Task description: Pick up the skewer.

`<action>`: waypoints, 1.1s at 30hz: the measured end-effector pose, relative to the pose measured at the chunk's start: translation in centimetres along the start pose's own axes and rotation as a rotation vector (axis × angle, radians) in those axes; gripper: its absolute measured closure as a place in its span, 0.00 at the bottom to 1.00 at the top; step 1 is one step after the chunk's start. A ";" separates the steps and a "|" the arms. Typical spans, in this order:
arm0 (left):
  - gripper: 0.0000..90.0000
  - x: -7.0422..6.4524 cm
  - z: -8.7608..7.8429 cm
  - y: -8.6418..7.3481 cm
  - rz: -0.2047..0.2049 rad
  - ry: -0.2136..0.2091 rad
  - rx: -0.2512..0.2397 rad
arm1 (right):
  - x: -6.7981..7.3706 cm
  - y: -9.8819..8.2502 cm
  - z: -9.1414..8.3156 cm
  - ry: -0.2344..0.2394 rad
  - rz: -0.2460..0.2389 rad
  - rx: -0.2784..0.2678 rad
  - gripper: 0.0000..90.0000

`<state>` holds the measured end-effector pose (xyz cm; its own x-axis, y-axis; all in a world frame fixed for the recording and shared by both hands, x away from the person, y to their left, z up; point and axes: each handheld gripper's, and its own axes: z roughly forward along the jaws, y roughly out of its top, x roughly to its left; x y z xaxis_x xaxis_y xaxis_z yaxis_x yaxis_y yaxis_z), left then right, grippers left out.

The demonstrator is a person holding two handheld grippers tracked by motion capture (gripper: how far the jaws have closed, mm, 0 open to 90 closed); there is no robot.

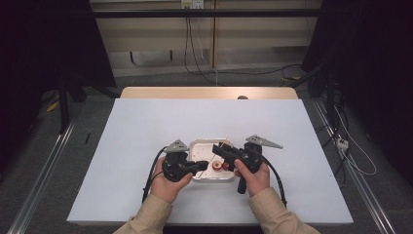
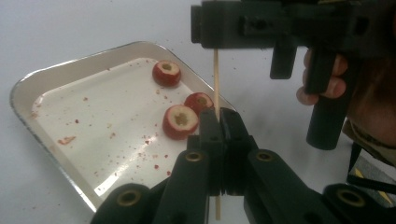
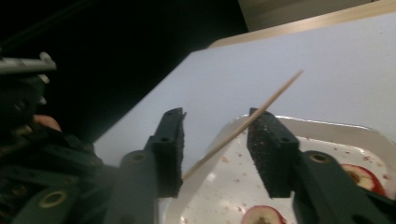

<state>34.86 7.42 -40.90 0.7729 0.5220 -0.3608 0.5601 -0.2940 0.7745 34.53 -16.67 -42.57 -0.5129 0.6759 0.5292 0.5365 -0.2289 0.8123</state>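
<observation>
Left gripper view showed your left gripper [image 2: 219,122] pinching the skewer [image 2: 215,79], which ran between your right gripper's [image 3: 215,140] spread jaws.

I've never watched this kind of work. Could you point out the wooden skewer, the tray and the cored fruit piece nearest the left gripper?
wooden skewer [image 2: 215,79], left gripper view, on its bare shaft above the jaws.
tray [image 2: 70,67], left gripper view, on its far rim.
cored fruit piece [image 2: 180,121], left gripper view, on its cut top.

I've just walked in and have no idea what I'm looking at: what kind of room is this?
Probably a lab recording bench, not a kitchen: a bare white table ringed by dark screens, loose cables on the floor, and one small tray of cored fruit pieces.
</observation>
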 end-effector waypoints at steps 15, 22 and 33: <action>0.93 -0.4 1.1 -0.4 0.024 -0.045 0.012 | 2.1 1.3 -0.2 0.114 -0.012 -0.028 0.99; 0.97 -0.4 1.2 -0.5 0.023 -0.052 0.014 | 2.3 1.7 -0.4 0.096 -0.049 -0.032 0.99; 0.99 -0.4 1.2 -0.6 0.021 -0.033 -0.007 | 2.4 1.5 -0.1 0.098 -0.041 -0.040 0.99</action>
<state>34.59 6.48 -41.86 0.7939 0.4890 -0.3614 0.5417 -0.2987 0.7857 34.02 -15.44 -40.09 -0.5980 0.6141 0.5151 0.4874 -0.2316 0.8419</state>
